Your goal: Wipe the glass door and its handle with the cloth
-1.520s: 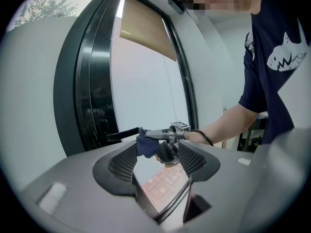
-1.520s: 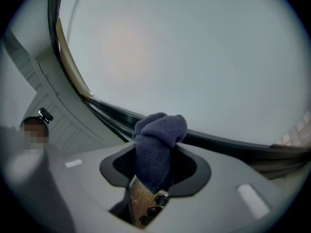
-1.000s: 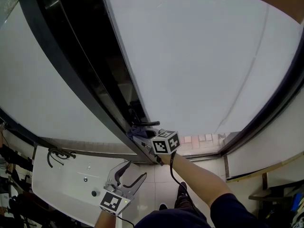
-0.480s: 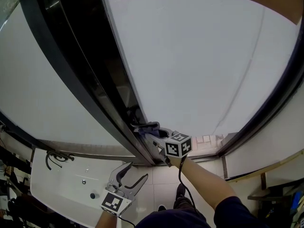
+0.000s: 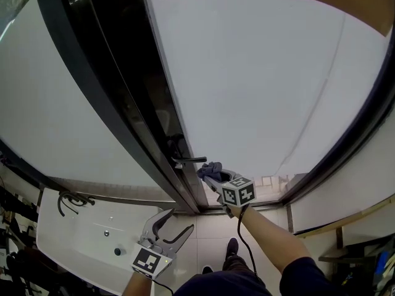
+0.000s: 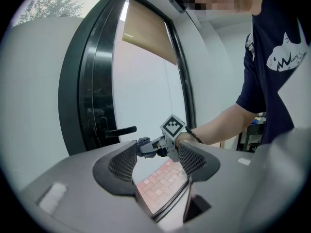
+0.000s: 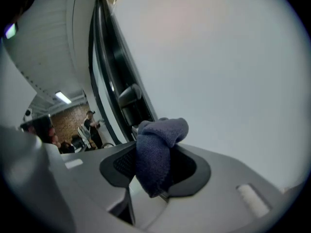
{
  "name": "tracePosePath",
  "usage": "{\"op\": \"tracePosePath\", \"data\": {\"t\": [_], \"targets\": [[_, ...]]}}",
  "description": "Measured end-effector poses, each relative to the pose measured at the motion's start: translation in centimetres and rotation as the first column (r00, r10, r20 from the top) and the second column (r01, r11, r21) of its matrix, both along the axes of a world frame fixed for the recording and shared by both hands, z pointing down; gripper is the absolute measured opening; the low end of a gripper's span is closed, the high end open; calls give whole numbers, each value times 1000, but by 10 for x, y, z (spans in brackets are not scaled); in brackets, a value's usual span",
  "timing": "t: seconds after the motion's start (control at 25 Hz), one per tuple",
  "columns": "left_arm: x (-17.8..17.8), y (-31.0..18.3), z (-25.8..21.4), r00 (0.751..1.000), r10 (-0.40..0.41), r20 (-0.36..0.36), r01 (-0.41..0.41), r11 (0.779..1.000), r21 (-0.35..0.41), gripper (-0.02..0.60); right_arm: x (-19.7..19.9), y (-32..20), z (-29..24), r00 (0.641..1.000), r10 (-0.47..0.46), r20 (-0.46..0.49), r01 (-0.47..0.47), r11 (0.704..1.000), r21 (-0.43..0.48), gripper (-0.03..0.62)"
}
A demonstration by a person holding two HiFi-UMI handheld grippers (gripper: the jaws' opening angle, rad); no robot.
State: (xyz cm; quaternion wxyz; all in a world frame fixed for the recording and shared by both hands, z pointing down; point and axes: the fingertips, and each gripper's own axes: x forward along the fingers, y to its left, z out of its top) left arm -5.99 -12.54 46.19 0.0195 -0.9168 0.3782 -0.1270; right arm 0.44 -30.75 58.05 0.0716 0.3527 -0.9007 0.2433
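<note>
Low at seven o'clock in the head view, the left gripper hangs with its jaws spread wide, nothing between them. A black lever handle juts from the dark door frame. Just at the handle's four o'clock, the right gripper has its jaws clamped on the cloth, a bunched, nubby slate-blue wad, close by the pale frosted glass door.

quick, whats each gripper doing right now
Left gripper: open, holding nothing.
Right gripper: closed on the cloth.
</note>
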Motion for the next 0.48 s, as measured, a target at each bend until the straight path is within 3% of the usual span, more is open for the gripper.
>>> {"op": "tracePosePath", "data": {"t": [0.08, 0.2, 0.32, 0.48], "targets": [[-3, 3, -1, 1000, -16, -11, 16, 1000, -9, 264, -17, 4, 12, 999, -40, -35, 40, 999, -6, 163], [-9, 4, -1, 999, -39, -13, 39, 999, -15, 264, -50, -1, -9, 997, -73, 17, 73, 996, 45, 163], [-14, 4, 1, 998, -61, -15, 60, 998, -19, 264, -74, -16, -35, 996, -70, 58, 64, 992, 108, 163], [-19, 6, 6, 997, -77, -7, 77, 997, -22, 264, -102, -35, -42, 995, -63, 75, 56, 993, 100, 163]]}}
